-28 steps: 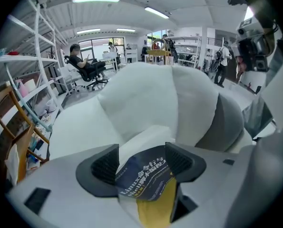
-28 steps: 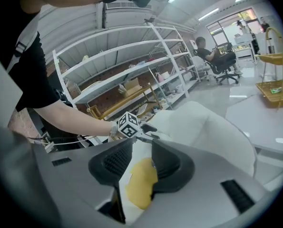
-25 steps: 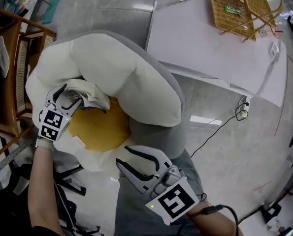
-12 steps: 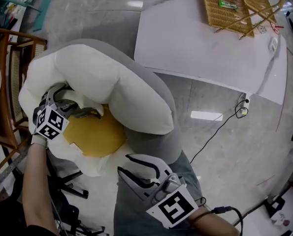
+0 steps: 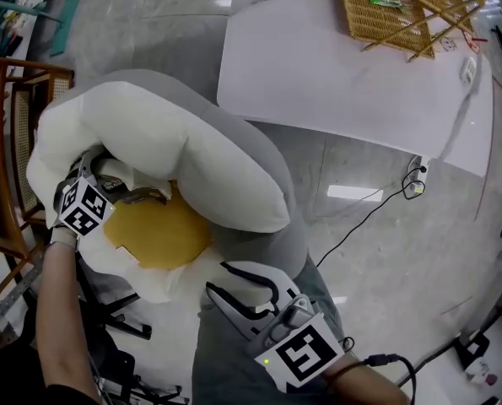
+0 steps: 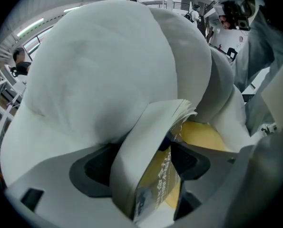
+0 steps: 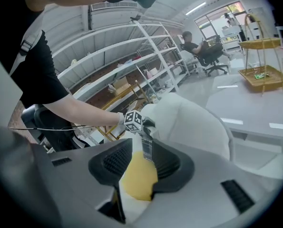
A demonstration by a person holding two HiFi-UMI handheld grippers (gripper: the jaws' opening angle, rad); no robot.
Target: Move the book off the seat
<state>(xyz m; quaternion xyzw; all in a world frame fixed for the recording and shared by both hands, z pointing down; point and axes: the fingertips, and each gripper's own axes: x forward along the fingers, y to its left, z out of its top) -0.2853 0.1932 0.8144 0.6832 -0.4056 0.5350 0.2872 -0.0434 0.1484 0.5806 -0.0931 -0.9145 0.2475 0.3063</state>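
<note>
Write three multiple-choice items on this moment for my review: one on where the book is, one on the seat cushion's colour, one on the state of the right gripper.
1. Where is the book?
A. On the white table
B. Between the jaws of the left gripper, down by the armchair
C. In the wicker stand

2. What colour is the seat cushion?
A. Red
B. Blue
C. Yellow

3. How do the jaws of the right gripper stand?
A. Apart, with nothing between them
B. Shut on the book
C. Shut on a cable

Answers:
1 B: the left gripper view shows the book standing between its jaws, which have just been opening.
2 C: the head view shows a yellow cushion in the white and grey chair.
3 A: the right gripper view shows only the distant cushion through the gap.
</note>
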